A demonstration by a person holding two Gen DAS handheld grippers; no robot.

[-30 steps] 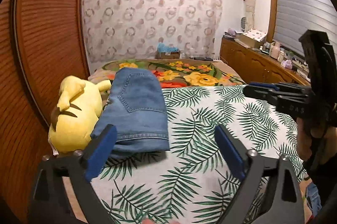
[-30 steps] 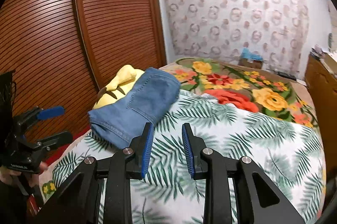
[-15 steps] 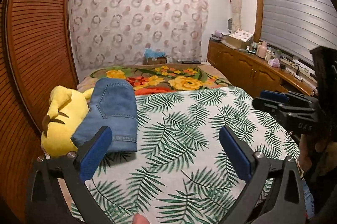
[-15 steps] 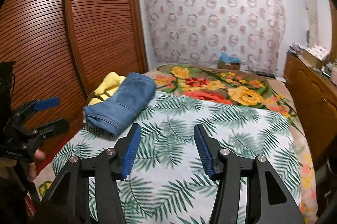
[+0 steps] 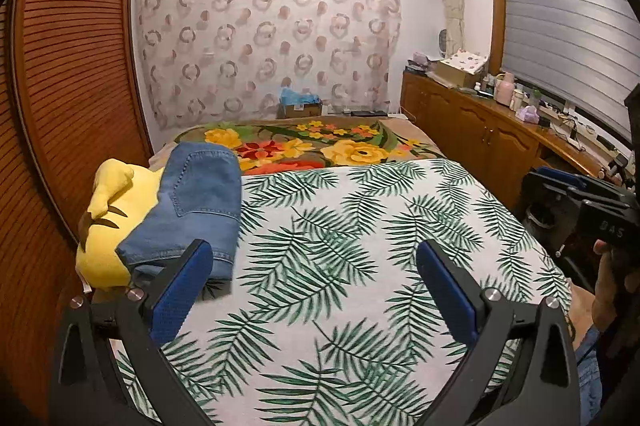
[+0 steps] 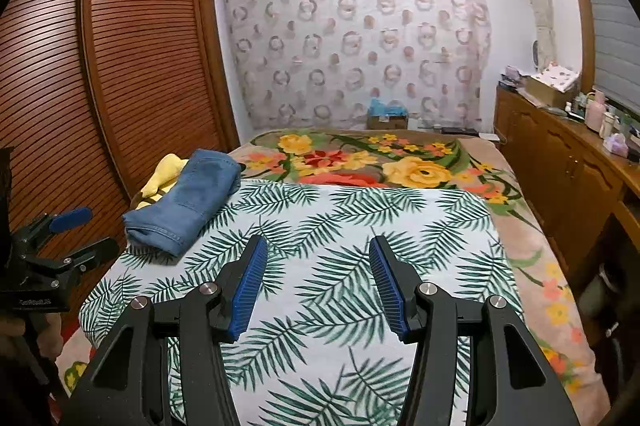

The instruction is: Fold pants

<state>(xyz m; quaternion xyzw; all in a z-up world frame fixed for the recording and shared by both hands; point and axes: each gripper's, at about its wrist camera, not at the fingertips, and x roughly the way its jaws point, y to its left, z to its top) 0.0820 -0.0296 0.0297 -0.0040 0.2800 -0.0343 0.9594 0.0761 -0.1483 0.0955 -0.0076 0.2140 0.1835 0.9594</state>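
Nearest the lens in the left wrist view, the left hand-held gripper is spread wide with nothing between its blue pads, hanging above the bed and touching no cloth. The right hand-held gripper is likewise parted, less widely, and grips nothing; it too is clear of the fabric.

Under both lies the palm-leaf sheet, which covers the near part of the bed. Further along, at the bed's left edge, the folded jeans sit as a compact denim bundle, a back pocket facing up, leaning partly on the yellow plush toy wedged against the slatted wardrobe door. Beyond the sheet lies the floral blanket, then the curtained wall.

Judging by how things lie, the folding looks done — the bundle is neat and neither tool has hold of it. The risks are small but real. The jeans rest tilted on the soft toy, not flat, so they could slide or the top layer could slip open, and any brush from the left tool, the one nearer that side, could topple the stack toward the gap by the wardrobe. Whether the underside of the bundle is tidy cannot be told from here.
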